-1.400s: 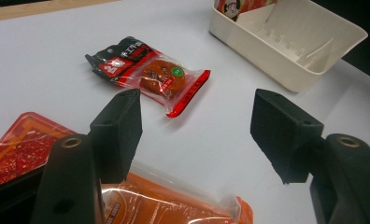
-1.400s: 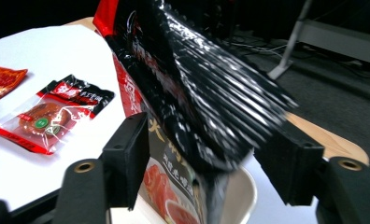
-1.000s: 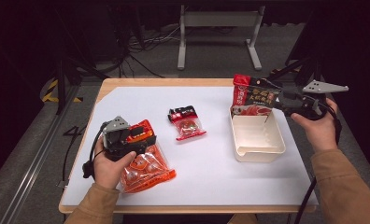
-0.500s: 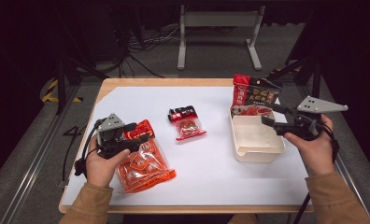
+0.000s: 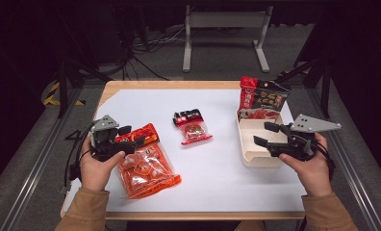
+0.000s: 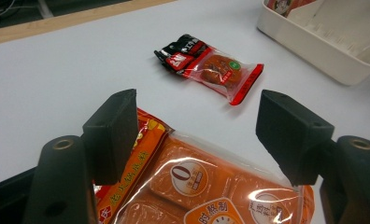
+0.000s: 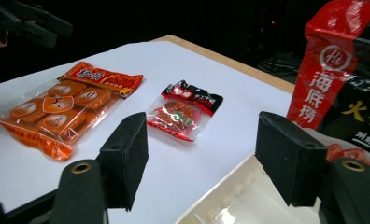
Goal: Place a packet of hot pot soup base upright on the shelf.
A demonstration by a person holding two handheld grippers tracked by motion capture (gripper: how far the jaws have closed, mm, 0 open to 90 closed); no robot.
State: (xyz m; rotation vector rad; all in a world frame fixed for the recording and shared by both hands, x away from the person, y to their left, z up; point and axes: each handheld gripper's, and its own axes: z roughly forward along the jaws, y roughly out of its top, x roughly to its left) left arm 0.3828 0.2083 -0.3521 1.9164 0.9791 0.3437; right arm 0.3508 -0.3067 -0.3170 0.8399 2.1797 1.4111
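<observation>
Three food packs share the white sheet [image 5: 217, 178] covering the table, and the cream tray [image 5: 257, 161] near its right edge serves as the landmark. At the far end of the tray a red and black pouch [image 5: 261, 99] stands upright, its lower part inside the tray. Well to the left of the tray lies the biggest flat item, an orange packet [image 5: 145, 163] of wrapped blocks with a printed header strip at its far end. Between that packet and the tray, apart from both, lies a small red and black packet [image 5: 192, 126] with a clear window.

Over the near half of the tray hangs the right gripper [image 5: 267, 136], held in a hand [image 5: 310, 166]; its jaws stand spread with nothing between them, pointing left across the tray toward the small packet. Far left of the tray, the left gripper [image 5: 131, 137] sits above the header end of the orange packet, held in the other hand [image 5: 98, 166]. Its jaws are also spread wide, one to either side of the packet's top edge, with nothing pinched.
</observation>
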